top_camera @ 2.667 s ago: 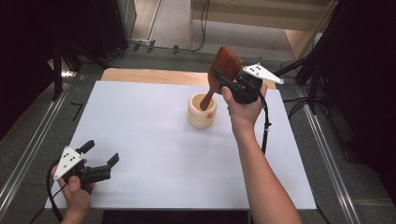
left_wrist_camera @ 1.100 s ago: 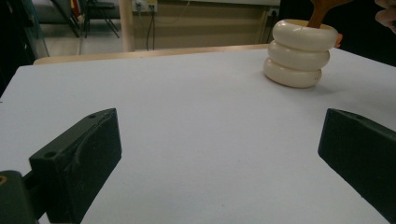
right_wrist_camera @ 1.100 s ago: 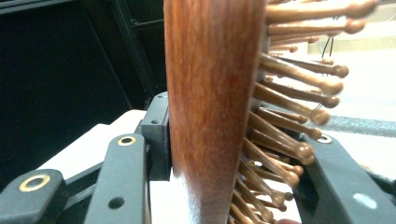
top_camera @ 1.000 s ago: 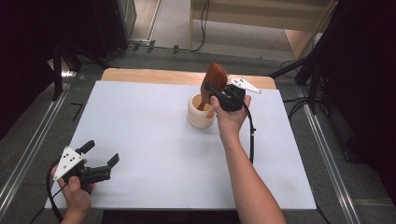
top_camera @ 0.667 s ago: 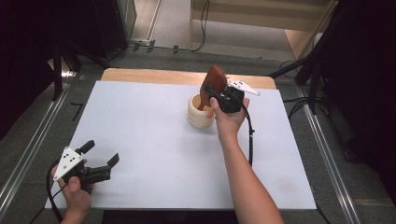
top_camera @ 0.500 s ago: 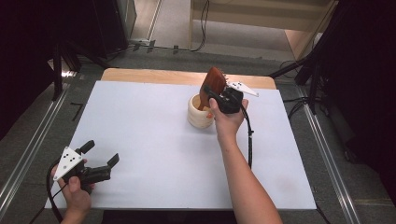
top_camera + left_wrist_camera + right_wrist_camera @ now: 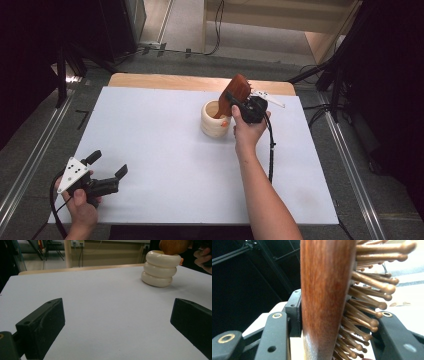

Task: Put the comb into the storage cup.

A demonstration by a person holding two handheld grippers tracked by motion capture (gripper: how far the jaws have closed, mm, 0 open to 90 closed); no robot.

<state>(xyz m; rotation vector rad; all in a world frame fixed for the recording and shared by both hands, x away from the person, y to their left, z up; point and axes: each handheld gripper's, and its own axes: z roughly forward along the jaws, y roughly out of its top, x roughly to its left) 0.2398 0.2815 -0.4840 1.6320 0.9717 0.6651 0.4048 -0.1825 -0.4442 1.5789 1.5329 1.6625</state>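
Wooden, reddish-brown bristled hairbrush [image 7: 239,90] was pinched by the right gripper [image 7: 235,102], jaws just eased, handle apparently inside the cream ribbed holder [image 7: 214,122]; left gripper [image 7: 107,170] was held spread.

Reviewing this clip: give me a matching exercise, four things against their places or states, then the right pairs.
Things:
1. wooden hairbrush
2. cream ribbed cup
3. left gripper
4. right gripper

States:
A. jaws wide apart, nothing between them
B. stands upright on the white table
C. handle end down in the cup
D. clamped on the brush

Pairs: 1-C, 2-B, 3-A, 4-D
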